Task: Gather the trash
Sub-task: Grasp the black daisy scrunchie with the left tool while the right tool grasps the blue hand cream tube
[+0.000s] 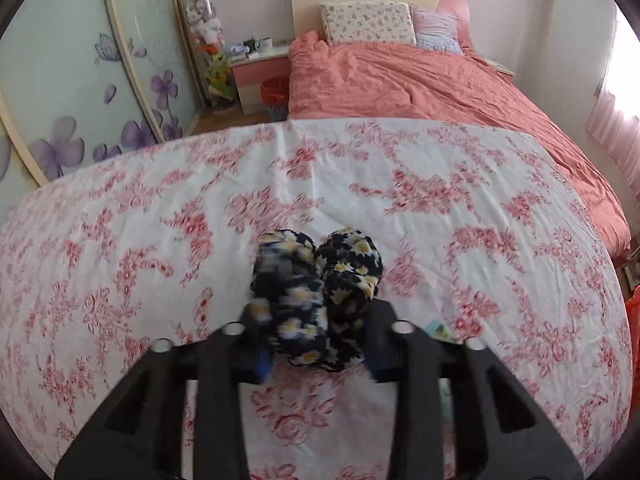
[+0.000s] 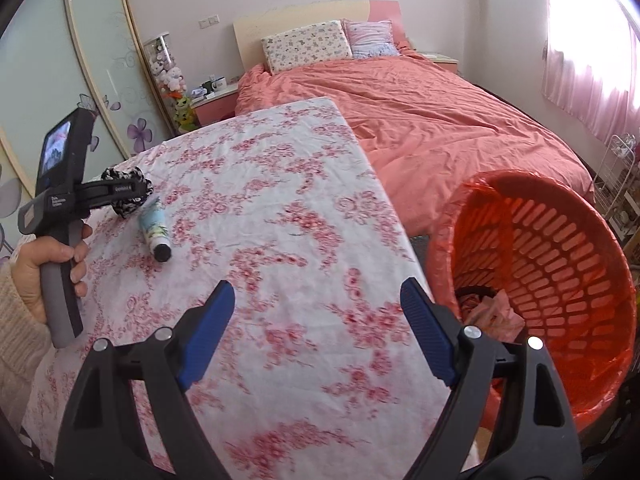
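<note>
My left gripper (image 1: pixel 318 344) is shut on a dark daisy-print scrunchie (image 1: pixel 316 288) just above the floral tablecloth (image 1: pixel 440 208). From the right wrist view the left gripper (image 2: pixel 132 192) holds the same scrunchie (image 2: pixel 128 188) at the table's far left. A small tube with a black cap (image 2: pixel 156 232) lies on the cloth beside it. My right gripper (image 2: pixel 316 332) is open and empty over the near table edge. An orange trash basket (image 2: pixel 560 264) with a red bag liner stands right of the table, with some trash at its bottom.
A bed with a coral duvet (image 2: pixel 420 120) lies behind the table. A wardrobe with flower-print doors (image 1: pixel 80 92) is on the left, a pink nightstand (image 1: pixel 260 76) beside the bed. A white wire rack (image 2: pixel 616 176) stands at the far right.
</note>
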